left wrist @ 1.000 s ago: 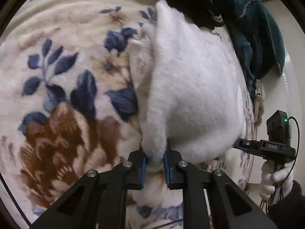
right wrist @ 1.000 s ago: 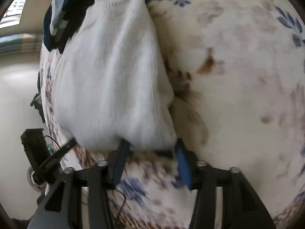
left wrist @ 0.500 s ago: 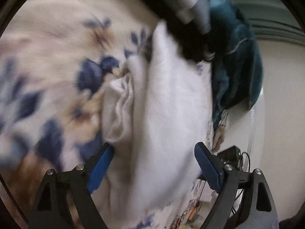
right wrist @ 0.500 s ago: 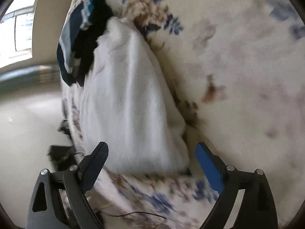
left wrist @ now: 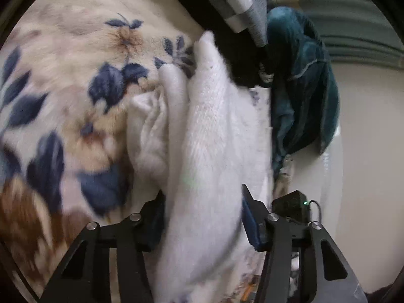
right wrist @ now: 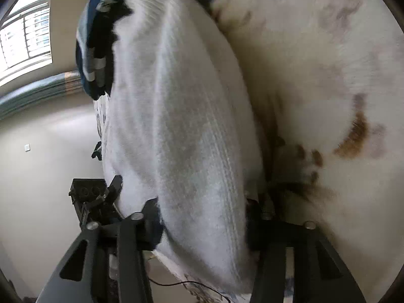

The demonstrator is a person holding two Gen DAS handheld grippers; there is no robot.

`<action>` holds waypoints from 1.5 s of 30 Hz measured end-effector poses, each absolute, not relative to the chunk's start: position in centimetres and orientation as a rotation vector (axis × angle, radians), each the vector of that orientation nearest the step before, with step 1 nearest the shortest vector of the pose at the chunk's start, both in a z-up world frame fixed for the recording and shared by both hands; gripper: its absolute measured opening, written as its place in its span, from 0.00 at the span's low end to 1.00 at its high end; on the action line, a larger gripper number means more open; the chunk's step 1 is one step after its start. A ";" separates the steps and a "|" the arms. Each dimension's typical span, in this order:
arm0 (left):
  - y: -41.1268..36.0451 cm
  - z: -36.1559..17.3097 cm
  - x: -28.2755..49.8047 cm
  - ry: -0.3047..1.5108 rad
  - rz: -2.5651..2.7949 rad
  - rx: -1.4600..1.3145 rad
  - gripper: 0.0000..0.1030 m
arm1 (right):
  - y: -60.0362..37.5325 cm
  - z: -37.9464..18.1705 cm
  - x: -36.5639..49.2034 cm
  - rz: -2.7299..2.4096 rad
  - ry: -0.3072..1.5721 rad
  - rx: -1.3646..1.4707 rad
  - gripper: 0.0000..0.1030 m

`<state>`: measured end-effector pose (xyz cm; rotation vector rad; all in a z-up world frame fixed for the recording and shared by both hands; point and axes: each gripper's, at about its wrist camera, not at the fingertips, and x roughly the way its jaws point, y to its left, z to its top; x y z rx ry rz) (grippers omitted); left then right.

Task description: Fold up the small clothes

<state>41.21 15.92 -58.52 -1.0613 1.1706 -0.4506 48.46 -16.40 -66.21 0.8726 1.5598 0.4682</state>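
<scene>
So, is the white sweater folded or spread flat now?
Folded. The white sweater lies as a narrow, thick bundle on the floral blanket, with layers doubled along its left edge.
</scene>
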 end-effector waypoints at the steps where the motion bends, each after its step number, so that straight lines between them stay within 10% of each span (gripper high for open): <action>1: 16.3 -58.2 40.5 1.164 -0.451 -1.084 0.46 | -16.5 -65.5 48.0 0.477 1.551 0.859 0.42; 15: 16.1 -57.8 32.1 1.373 -0.316 -1.028 0.54 | -18.9 -63.2 37.9 0.376 1.720 0.731 0.45; 21: 15.4 -50.8 37.4 1.269 -0.302 -0.692 0.92 | -20.0 -57.2 41.1 0.284 1.545 0.525 0.55; 35: 4.3 -59.0 44.0 1.480 -0.191 -0.055 0.99 | -13.9 -56.1 51.1 0.184 1.488 0.218 0.56; 45: 4.4 -62.3 47.2 1.536 -0.241 -0.113 1.00 | -14.8 -58.8 49.1 0.049 1.535 0.256 0.56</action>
